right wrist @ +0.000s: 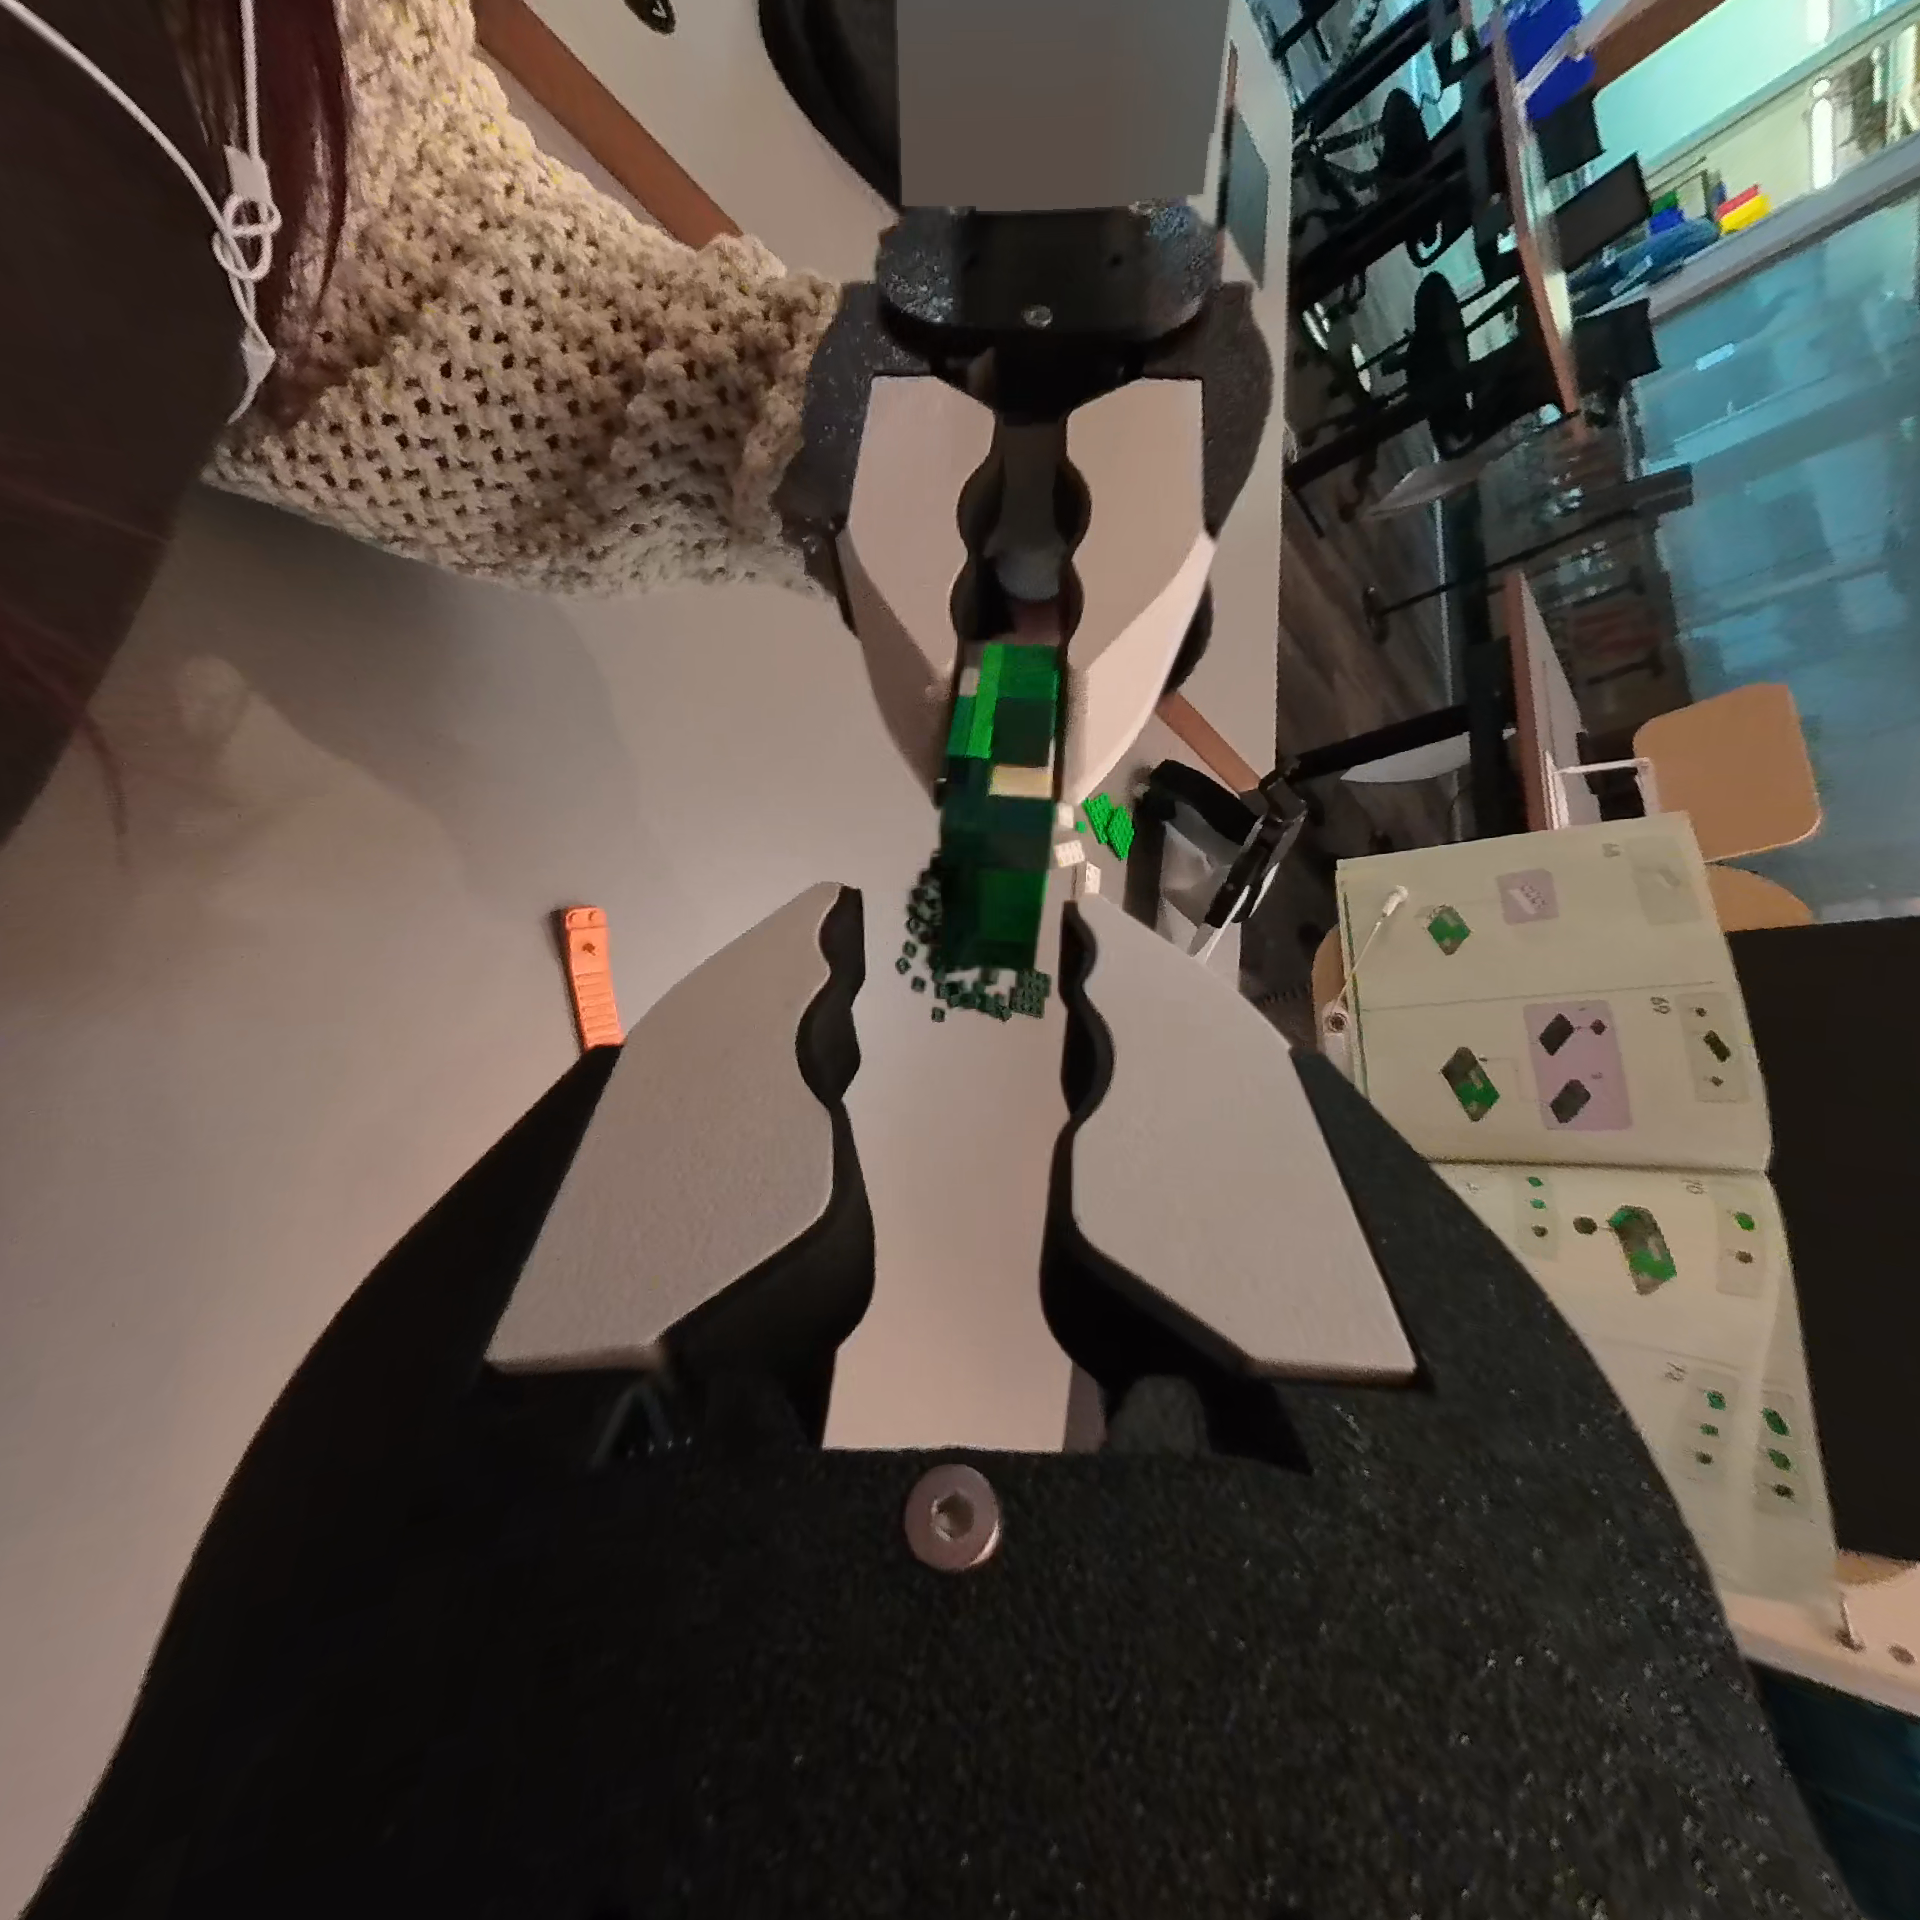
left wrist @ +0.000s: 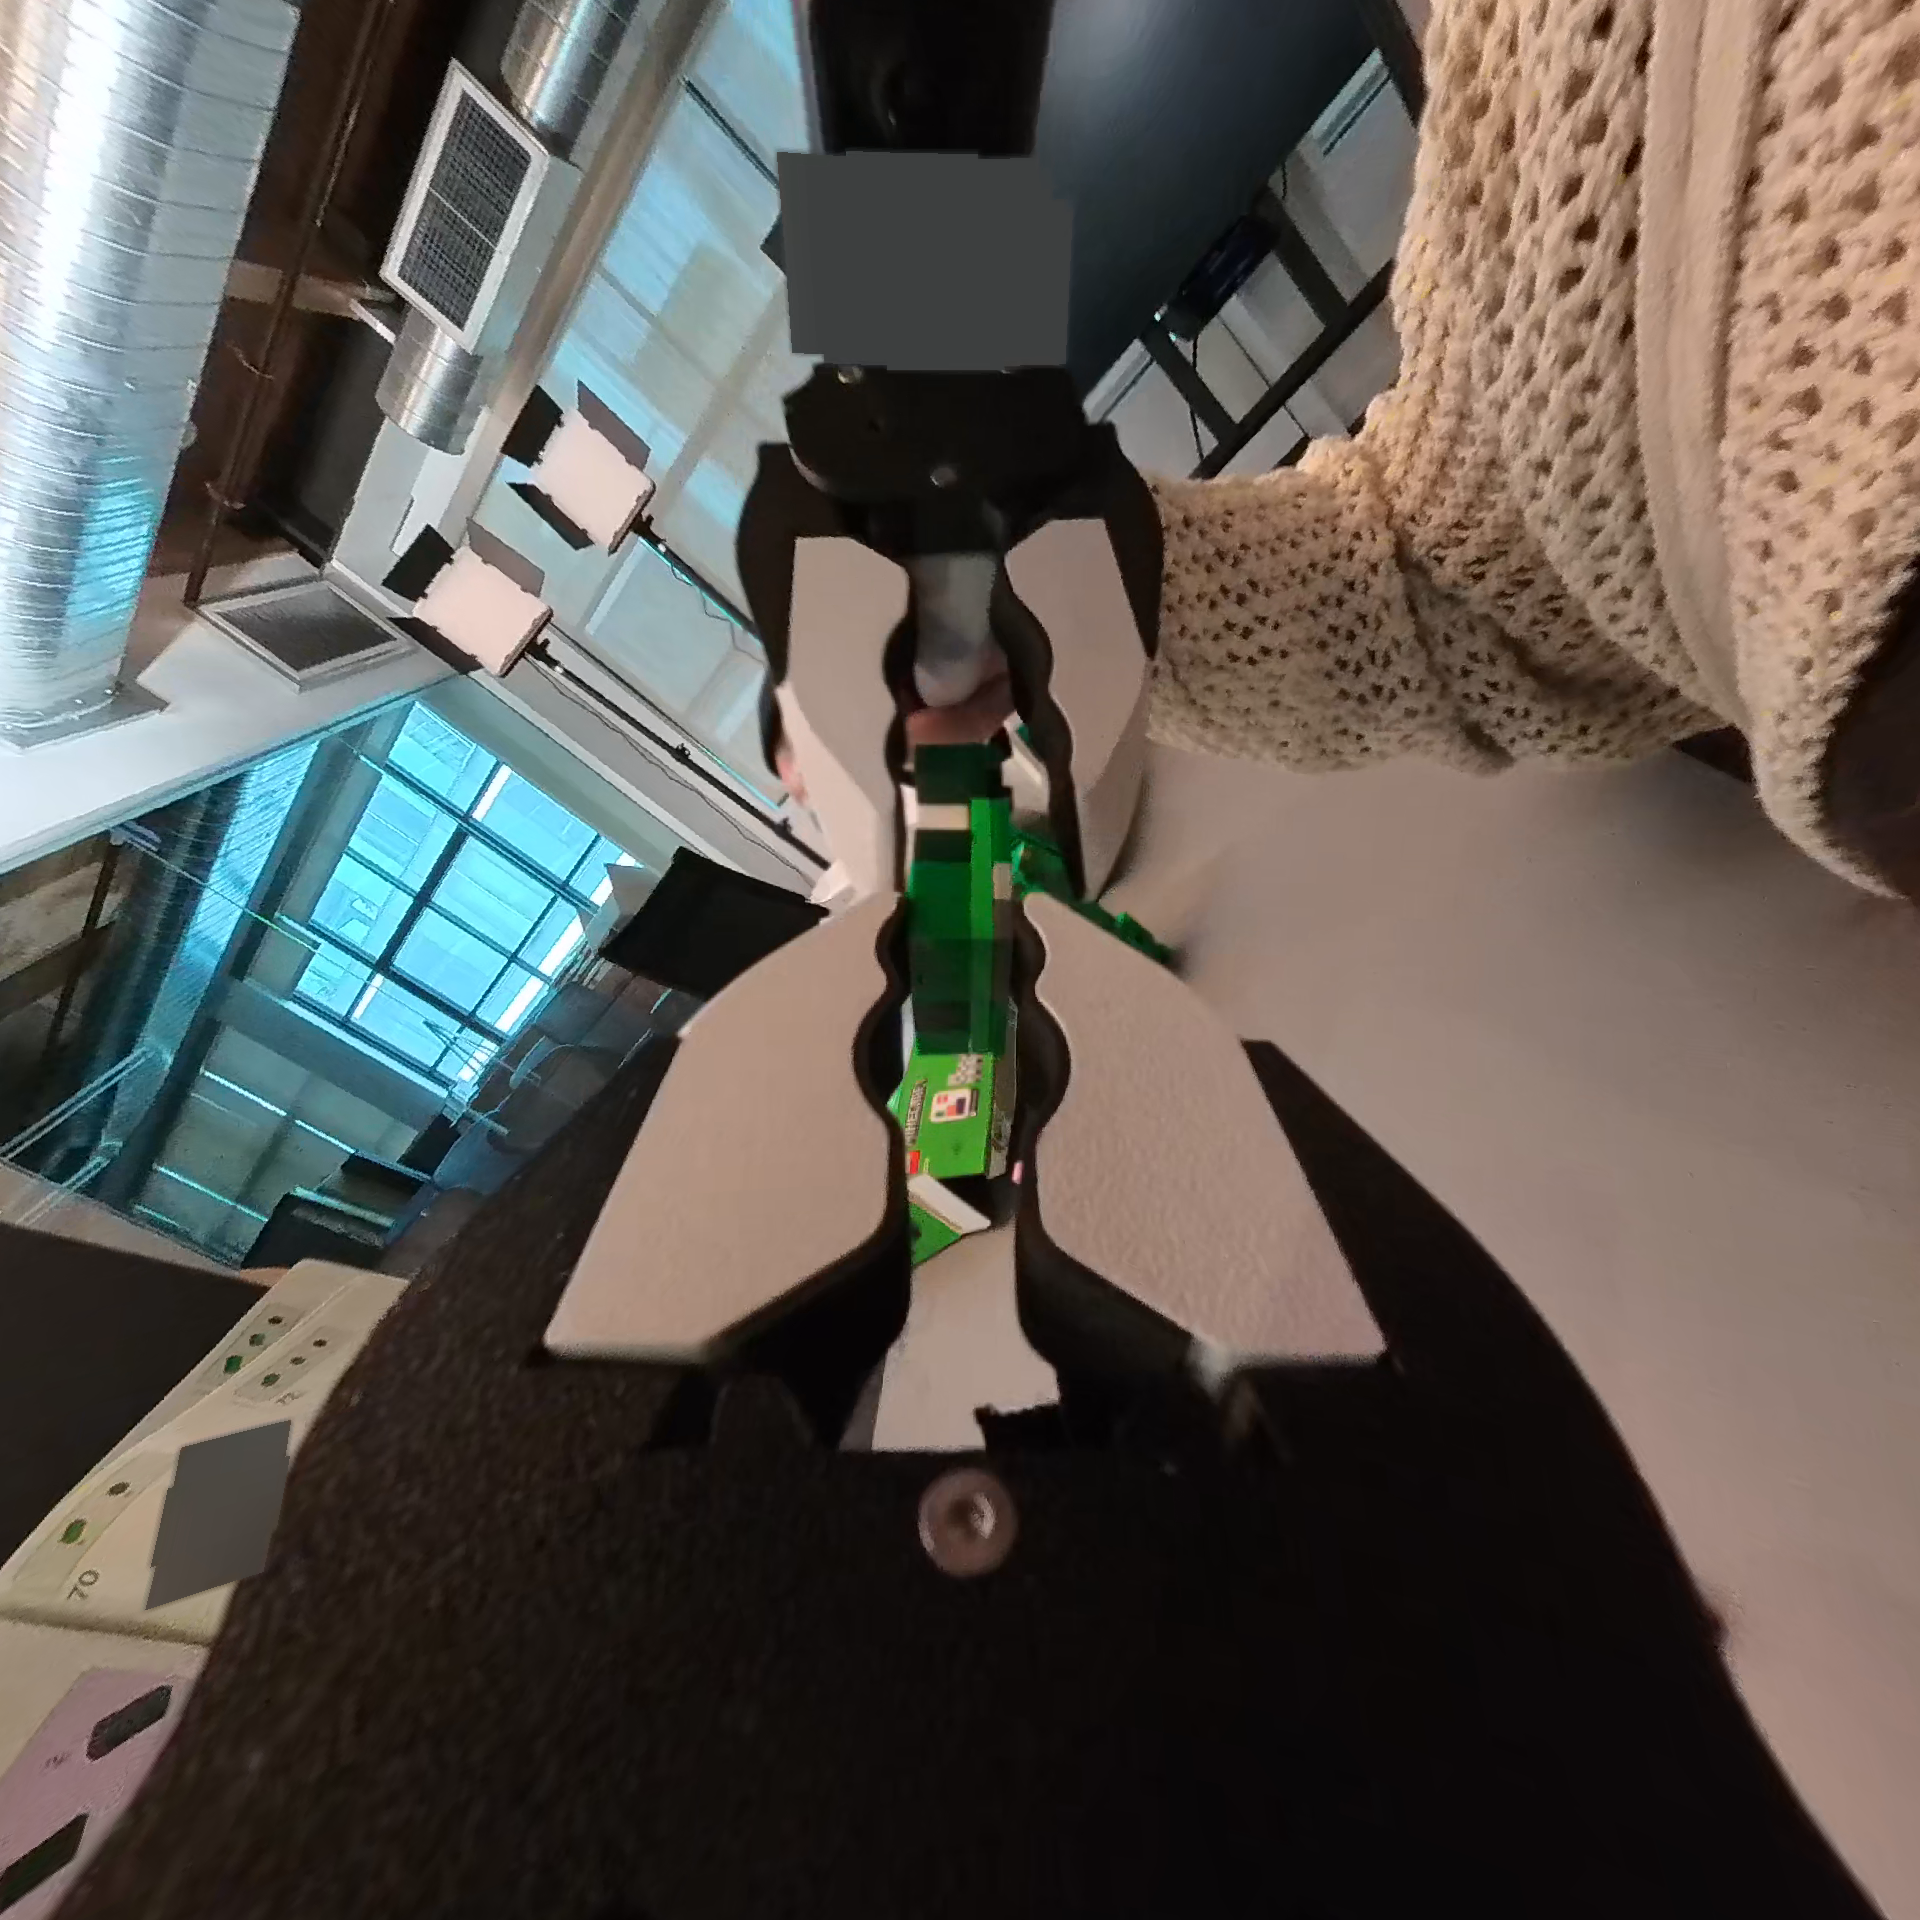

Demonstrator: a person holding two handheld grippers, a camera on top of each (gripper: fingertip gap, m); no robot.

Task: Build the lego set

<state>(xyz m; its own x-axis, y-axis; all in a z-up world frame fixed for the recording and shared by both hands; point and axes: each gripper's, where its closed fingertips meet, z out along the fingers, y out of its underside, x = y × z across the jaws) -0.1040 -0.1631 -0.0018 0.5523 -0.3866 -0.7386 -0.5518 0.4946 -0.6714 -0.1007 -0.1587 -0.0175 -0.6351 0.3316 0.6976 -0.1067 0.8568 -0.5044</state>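
**Two grippers meet end to end over a green lego build**

In the left wrist view, the left gripper (left wrist: 961,914) fills the lower half of the frame, its pale fingers drawn close around a tall green lego build (left wrist: 951,935) at the centre. The build is made of light and dark green bricks with a few white ones. The jaws appear to pinch its sides, though the contact is partly hidden. Facing it from the upper centre, the right gripper (left wrist: 971,873) points down at the same build; its jaws flank the far end of the bricks, and I cannot tell whether they press on it. A cream crocheted sleeve (left wrist: 1538,520) fills the upper right.

In the right wrist view, the right gripper (right wrist: 961,914) has its jaws spread, with the white tabletop (right wrist: 364,1039) showing between them. The build (right wrist: 1003,790) sits just beyond its fingertips, at the centre of the frame, held in the jaws of the left gripper (right wrist: 1003,769), which comes in from the top. Loose small dark green pieces (right wrist: 971,977) lie scattered on the tabletop just below the build, and a few brighter green ones (right wrist: 1107,821) lie to its right. An orange brick separator (right wrist: 590,977) lies at centre left. An open instruction booklet (right wrist: 1558,1091) lies at the right edge.
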